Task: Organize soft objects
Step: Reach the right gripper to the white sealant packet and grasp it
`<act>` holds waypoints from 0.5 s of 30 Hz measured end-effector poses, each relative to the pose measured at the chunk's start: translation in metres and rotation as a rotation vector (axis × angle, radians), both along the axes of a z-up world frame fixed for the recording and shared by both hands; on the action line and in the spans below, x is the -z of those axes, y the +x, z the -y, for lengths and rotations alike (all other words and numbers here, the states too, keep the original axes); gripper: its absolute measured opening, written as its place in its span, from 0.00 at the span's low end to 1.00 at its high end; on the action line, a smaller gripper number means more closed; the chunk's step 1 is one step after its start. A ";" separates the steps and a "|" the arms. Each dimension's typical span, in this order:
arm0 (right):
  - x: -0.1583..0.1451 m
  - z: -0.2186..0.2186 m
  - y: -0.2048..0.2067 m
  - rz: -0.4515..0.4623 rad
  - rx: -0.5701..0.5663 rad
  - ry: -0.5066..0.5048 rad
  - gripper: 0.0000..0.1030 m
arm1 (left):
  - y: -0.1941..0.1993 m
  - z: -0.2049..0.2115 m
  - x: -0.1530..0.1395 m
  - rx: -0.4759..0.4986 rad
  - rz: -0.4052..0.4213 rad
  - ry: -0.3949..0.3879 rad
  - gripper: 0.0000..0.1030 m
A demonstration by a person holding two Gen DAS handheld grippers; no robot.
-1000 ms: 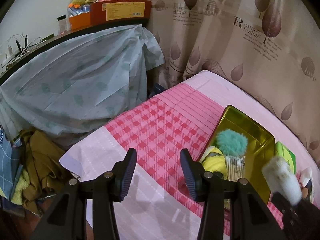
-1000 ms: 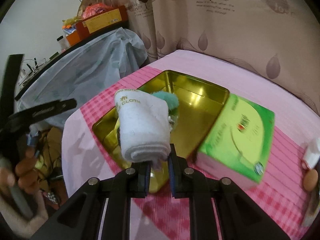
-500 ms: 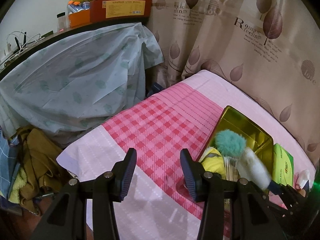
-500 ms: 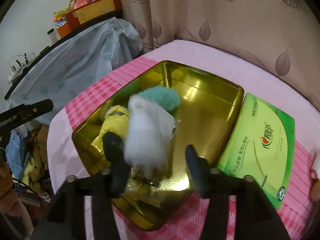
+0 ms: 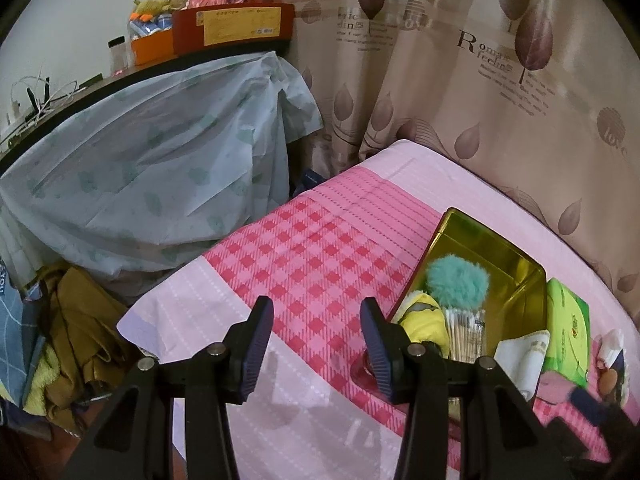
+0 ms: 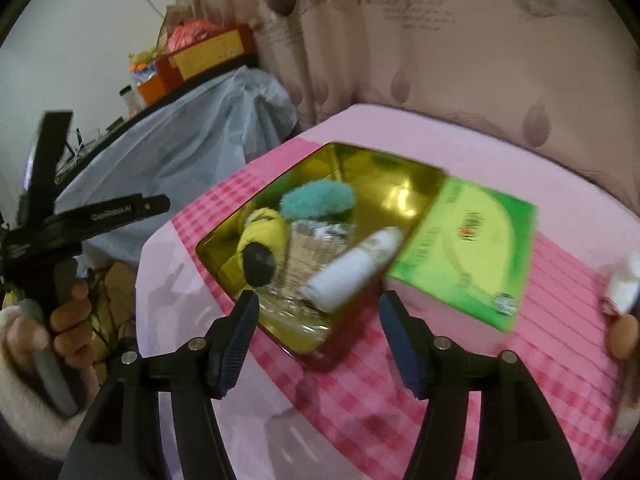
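A white rolled towel [image 6: 352, 268] lies loose in the gold tin [image 6: 380, 168], leaning on its near right corner. Beside it in the tin are a teal pompom [image 6: 318, 200], a yellow plush [image 6: 262, 232] and a pack of cotton swabs [image 6: 308, 240]. My right gripper [image 6: 320, 312] hovers just short of the tin, its jaws opening with nothing between them. My left gripper [image 5: 316, 320] stands open and empty over the pink checked cloth [image 5: 312, 256], left of the tin [image 5: 480, 236]. From there the towel [image 5: 520, 360] shows at the tin's near end.
A green tissue pack [image 6: 468, 256] lies against the tin's right side. A small white item [image 6: 624, 284] and a brown egg-like thing [image 6: 622, 336] sit at the far right. A sheet-covered desk [image 5: 140, 184] and piled clothes [image 5: 76, 332] stand left; a curtain [image 5: 480, 100] hangs behind.
My right gripper let go of the white towel, which now lies in the tin, and it drew back with its jaws apart. The left gripper stayed put.
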State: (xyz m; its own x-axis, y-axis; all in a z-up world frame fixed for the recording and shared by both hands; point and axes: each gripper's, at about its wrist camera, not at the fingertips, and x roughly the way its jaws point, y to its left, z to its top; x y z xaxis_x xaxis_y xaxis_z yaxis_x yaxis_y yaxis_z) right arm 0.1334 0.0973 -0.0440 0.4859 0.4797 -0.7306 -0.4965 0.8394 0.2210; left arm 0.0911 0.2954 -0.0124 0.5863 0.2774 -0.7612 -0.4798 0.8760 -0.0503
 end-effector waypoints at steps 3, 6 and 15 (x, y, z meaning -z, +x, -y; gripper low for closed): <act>-0.010 0.028 -0.007 0.035 0.039 0.004 0.59 | 0.000 0.004 0.000 0.012 -0.001 0.012 0.45; -0.018 0.066 -0.011 0.068 0.101 -0.004 0.61 | 0.000 0.008 0.000 0.020 -0.005 0.032 0.45; -0.026 0.232 -0.015 0.094 0.434 -0.082 0.61 | 0.003 0.023 0.001 0.074 -0.018 0.080 0.45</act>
State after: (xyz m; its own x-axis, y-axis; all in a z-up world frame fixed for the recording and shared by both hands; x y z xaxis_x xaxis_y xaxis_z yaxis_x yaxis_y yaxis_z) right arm 0.1184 -0.1350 -0.0178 0.6951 0.1590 -0.7011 -0.1093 0.9873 0.1156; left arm 0.0945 0.2726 -0.0137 0.5940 0.2941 -0.7488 -0.4138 0.9099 0.0291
